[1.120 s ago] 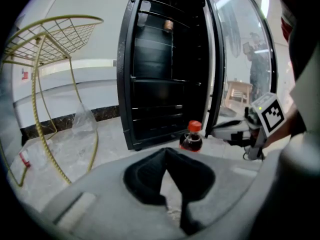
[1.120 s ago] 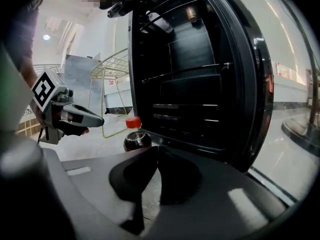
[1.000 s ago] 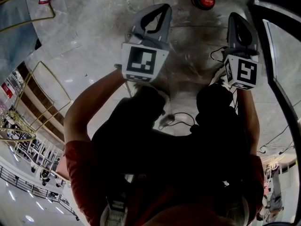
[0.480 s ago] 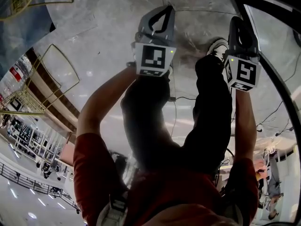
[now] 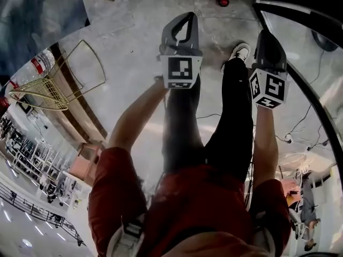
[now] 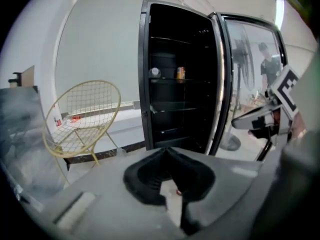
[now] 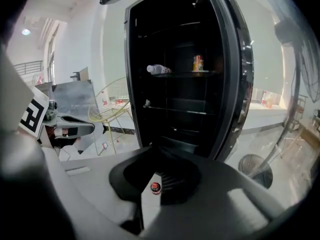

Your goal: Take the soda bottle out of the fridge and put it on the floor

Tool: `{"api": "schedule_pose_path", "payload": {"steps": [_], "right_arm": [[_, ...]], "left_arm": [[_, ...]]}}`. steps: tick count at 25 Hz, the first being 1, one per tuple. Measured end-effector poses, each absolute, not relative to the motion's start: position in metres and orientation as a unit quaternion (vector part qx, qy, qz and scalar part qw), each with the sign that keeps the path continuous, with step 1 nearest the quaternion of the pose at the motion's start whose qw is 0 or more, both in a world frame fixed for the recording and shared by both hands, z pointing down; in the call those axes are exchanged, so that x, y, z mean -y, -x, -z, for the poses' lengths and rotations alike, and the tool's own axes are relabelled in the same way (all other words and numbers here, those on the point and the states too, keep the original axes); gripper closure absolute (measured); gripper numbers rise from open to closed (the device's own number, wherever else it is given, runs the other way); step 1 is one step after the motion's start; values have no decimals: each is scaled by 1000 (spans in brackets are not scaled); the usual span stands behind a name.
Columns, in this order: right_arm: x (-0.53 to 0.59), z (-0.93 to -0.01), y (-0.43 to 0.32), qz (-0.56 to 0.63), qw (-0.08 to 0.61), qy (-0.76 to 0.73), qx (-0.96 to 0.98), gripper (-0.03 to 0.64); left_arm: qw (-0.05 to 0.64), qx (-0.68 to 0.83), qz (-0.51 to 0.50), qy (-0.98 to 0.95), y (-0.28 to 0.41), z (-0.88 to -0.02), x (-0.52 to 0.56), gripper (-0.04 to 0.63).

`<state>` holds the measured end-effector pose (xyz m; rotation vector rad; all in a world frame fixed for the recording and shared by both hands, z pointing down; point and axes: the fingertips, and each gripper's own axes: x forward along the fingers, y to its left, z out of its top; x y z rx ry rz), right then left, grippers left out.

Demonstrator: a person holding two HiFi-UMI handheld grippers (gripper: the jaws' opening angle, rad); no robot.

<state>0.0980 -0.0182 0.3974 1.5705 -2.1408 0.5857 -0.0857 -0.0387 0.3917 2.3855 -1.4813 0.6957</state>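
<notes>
The soda bottle (image 5: 222, 1) stands on the grey floor far below, seen from above as a small red cap. That red cap (image 7: 155, 187) also shows through the gap under the jaws in the right gripper view, and the cap (image 6: 178, 191) in the left gripper view. My left gripper (image 5: 189, 16) and right gripper (image 5: 263, 34) are held high side by side, both shut and empty, well above the bottle. Both point at the open black fridge (image 7: 180, 84).
Inside the fridge a clear bottle (image 7: 157, 69) lies on a shelf beside an orange can (image 7: 198, 63). The glass door (image 5: 303, 74) stands open at the right. A yellow wire chair (image 6: 82, 116) is left of the fridge, and a fan base (image 7: 255, 170) sits on the right.
Both grippers have risen together, away from the floor. The red-capped bottle stays on the floor and now looks smaller and farther off. The person's legs have straightened.
</notes>
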Motion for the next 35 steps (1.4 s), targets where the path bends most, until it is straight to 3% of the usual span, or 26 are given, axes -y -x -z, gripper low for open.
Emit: {"api": "schedule_pose_path", "payload": {"steps": [7,17,23,35], "right_arm": [[3,-250,-94,-230,190,-553,778,615],[10,-108,-108,-197,185,-522,809,615],[7,-34,-118,-188,164,-535,807,615],[25,60,-167,-195,46,-595,778,615]], "left_arm": [[167,531,-223,-800,87,-224,31,595],[123,528,-214,-813,46,-72,38,595],[118,522,-182,-825,38,3,41,595],[73,507,-149,-846,31,76,51,595]]}}
